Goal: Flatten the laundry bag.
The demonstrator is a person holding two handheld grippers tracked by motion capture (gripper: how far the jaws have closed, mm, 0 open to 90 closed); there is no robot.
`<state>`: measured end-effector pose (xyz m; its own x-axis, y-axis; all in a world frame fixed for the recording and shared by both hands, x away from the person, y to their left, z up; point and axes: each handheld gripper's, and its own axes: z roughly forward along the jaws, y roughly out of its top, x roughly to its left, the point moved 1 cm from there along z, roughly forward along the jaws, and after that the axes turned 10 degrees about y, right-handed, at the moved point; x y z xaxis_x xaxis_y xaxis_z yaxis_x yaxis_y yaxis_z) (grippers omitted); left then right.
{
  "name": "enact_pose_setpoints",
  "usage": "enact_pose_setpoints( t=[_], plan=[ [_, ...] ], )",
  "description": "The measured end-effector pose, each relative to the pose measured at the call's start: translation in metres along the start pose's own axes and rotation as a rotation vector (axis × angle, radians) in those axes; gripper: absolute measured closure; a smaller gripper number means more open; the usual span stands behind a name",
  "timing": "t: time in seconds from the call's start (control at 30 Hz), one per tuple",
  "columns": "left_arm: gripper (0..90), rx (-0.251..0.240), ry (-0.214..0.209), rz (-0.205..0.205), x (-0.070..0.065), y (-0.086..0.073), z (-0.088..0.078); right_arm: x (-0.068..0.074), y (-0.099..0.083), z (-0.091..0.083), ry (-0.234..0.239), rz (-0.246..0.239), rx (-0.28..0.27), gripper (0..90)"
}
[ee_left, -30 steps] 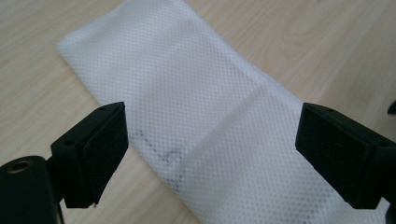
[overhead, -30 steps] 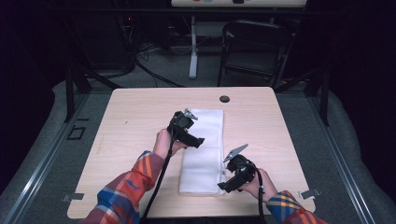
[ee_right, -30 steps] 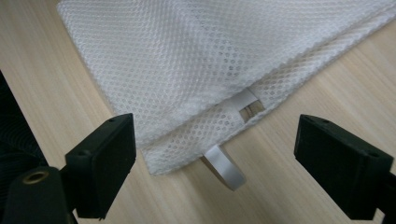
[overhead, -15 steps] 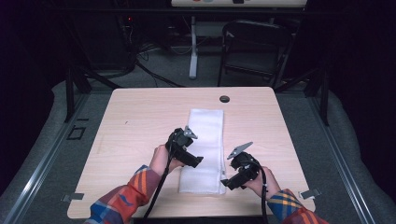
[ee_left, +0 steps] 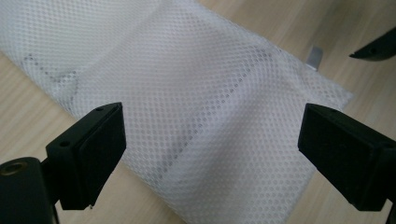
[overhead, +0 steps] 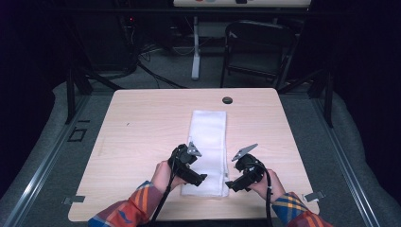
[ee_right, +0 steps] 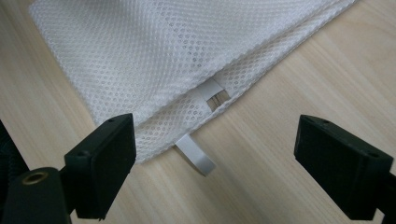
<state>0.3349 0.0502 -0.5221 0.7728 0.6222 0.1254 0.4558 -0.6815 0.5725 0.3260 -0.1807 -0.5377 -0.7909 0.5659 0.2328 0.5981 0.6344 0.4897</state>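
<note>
A long white mesh laundry bag (overhead: 208, 142) lies folded flat along the middle of the wooden table (overhead: 142, 132). My left gripper (overhead: 202, 178) hovers open over the bag's near left corner; in the left gripper view its jaws (ee_left: 219, 154) straddle the mesh (ee_left: 187, 93) with nothing between them. My right gripper (overhead: 230, 186) stands open just right of the bag's near right corner. In the right gripper view (ee_right: 224, 158) that corner (ee_right: 154, 60) shows a white tab (ee_right: 196, 156) sticking out and a small zipper end (ee_right: 215, 97).
A black grommet hole (overhead: 227, 100) sits near the table's far edge. A dark chair (overhead: 257, 47) and a white stand leg (overhead: 196, 52) are on the floor beyond the table. Bare wood lies on both sides of the bag.
Both hands drew back toward the near edge. The left gripper slid from the bag's middle down to its near left corner; the right gripper shifted slightly nearer the near right corner.
</note>
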Motion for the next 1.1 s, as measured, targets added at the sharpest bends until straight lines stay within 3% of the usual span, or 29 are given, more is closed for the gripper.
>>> enact_pose_setpoints(
  t=[0.53, 0.73, 0.97, 1.1],
  plan=[
    [9.6, 0.022, -0.069, 0.055, -0.029, -0.011, 0.011, -0.001, 0.002, 0.001, -0.014, -0.001, 0.023, 16.2],
    [13.9, 0.048, -0.098, 0.099, -0.043, -0.012, 0.02, 0.001, 0.002, 0.004, 0.001, 0.0, 0.037, 25.4],
    [16.6, 0.048, -0.1, 0.151, -0.057, -0.009, 0.027, 0.001, 0.003, 0.005, 0.012, -0.014, 0.047, 47.2],
    [22.3, 0.044, -0.107, 0.176, -0.064, -0.007, 0.03, 0.002, 0.003, 0.008, 0.016, -0.024, 0.048, 65.0]
  ],
)
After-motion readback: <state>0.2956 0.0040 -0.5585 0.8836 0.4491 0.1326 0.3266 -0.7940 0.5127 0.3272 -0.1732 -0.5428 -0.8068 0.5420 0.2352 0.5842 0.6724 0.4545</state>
